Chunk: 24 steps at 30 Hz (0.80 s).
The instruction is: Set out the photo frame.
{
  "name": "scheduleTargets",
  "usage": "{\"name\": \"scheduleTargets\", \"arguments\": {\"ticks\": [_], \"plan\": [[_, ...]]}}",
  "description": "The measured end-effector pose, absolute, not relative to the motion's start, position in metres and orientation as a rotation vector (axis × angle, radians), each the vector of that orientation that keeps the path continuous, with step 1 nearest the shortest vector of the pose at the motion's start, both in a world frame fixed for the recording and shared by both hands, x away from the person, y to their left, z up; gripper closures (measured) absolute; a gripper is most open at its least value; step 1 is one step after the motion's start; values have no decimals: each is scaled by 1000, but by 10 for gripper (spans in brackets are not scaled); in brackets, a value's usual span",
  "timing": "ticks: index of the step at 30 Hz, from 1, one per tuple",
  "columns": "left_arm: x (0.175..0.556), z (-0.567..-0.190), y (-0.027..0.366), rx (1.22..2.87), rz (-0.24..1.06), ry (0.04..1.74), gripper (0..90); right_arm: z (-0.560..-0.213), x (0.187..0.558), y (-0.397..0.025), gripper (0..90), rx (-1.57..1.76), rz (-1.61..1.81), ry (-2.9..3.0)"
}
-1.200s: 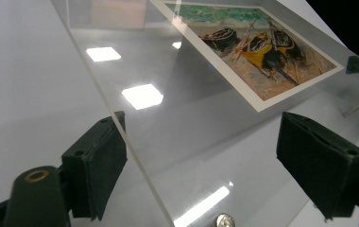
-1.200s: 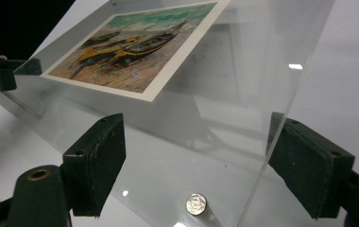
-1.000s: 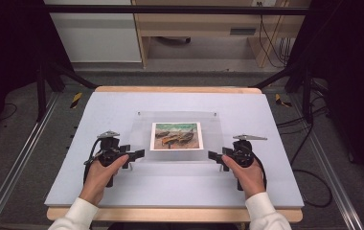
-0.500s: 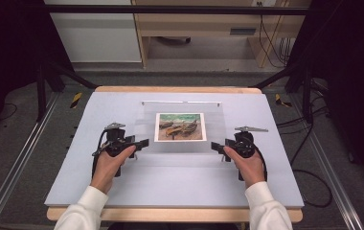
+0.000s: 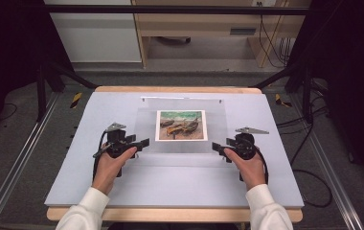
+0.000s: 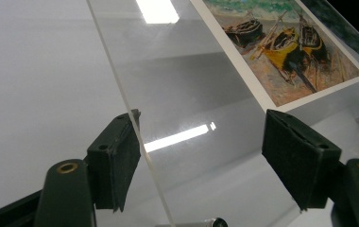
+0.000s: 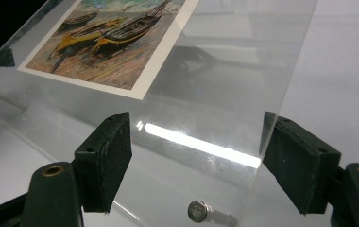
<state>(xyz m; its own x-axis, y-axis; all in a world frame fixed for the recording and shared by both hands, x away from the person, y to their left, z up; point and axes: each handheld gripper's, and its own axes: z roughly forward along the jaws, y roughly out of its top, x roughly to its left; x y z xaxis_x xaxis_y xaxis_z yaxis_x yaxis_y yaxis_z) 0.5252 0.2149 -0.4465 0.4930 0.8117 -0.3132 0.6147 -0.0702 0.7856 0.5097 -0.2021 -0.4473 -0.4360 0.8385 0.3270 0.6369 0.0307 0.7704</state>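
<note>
- Clear acrylic sheet (image 5: pixel 185 132) lying mid-table on the pale table (image 5: pixel 74 182), with a boat print (image 5: pixel 181 125) at its centre, under or inside the sheet; cannot tell which.
- Left tongs (image 5: pixel 144 143) just off the sheet's near-left corner, jaws spread wide, gripping nothing; in the left gripper view, sheet edge (image 6: pixel 135 142) passing close by one pad (image 6: pixel 114 163).
- Right tongs (image 5: pixel 217 147) at the near-right corner, likewise wide open and empty; sheet (image 7: pixel 225 94) lying between and beyond the pads in the right gripper view.
- Small metal pin (image 7: pixel 197 211) visible at the sheet's near edge.
- Likely trouble: closing on a slick, thin edge at a slant, squirting the sheet sideways across the table.
- Uneven lift from the two corners, tilting the sheet and possibly shifting the print.
- Hard pinch near the pin, possibly chipping or scratching the acrylic.
</note>
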Motion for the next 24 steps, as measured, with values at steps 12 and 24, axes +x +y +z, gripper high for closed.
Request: {"name": "scheduleTargets", "arguments": {"ticks": [12, 24], "plan": [[513, -445, 216, 1770, 302, 1192, 326, -446, 497, -200, 279, 1447, 1331, 2082], [500, -443, 216, 1775, 339, 1187, 370, -446, 483, -201, 330, 1411, 1307, 2072]]}}
